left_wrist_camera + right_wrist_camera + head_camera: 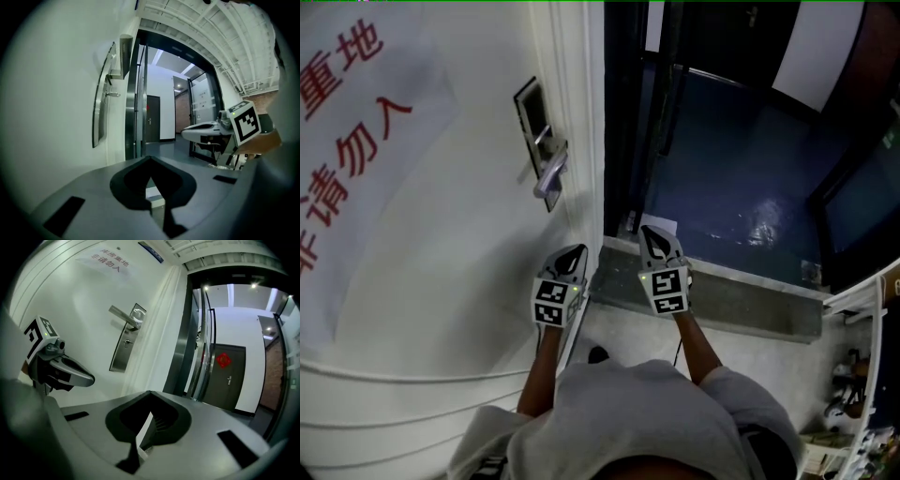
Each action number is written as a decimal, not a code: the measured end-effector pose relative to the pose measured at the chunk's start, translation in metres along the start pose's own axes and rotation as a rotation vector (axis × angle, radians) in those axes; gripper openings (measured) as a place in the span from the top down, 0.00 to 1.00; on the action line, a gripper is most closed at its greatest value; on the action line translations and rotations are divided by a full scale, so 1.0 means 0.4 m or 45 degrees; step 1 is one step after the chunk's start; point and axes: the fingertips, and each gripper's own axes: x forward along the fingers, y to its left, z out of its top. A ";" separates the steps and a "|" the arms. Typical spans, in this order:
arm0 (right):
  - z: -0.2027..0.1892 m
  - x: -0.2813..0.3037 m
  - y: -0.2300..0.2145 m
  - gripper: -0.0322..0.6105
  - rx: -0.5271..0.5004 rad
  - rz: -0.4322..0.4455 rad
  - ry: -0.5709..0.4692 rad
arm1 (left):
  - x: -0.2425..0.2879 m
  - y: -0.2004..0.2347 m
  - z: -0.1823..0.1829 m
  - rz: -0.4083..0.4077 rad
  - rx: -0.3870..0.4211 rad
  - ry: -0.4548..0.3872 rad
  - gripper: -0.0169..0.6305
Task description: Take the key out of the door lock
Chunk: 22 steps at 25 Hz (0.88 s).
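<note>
- White door (441,244) with red lettering fills the left of my head view. Beside it the doorway opens onto a dark blue corridor floor (741,178).
- On the door's steel lock plate (121,357), under the lever handle (551,174), a small stub sticks out. I take it for the key (112,94), seated in the lock.
- I judge this to be the approach step: neither tool touches the lock, and the key is not yet gripped.
- My left gripper (570,257) hovers below the handle, near the door's edge, pointing roughly level. Its jaws are closed on nothing.
- My right gripper (657,240) hangs just beside it over the grey threshold (722,300), aimed into the doorway. Its jaws are pressed together and empty too.
- Next, as I read it, one gripper has to part its jaws, come up to keyhole height, line up with the key's head and pinch it. Then it can draw the key straight out. The stub is small, so alignment matters.
</note>
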 end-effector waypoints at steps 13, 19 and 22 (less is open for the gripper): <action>-0.050 0.135 -0.036 0.91 0.020 0.036 0.043 | 0.101 0.087 -0.018 0.017 -0.014 0.050 0.95; -0.053 0.182 -0.054 0.91 0.014 0.160 0.016 | 0.120 0.105 0.001 0.158 -0.037 0.047 0.95; -0.054 0.197 -0.070 0.91 0.007 0.226 -0.004 | 0.121 0.111 0.011 0.239 -0.054 0.037 0.95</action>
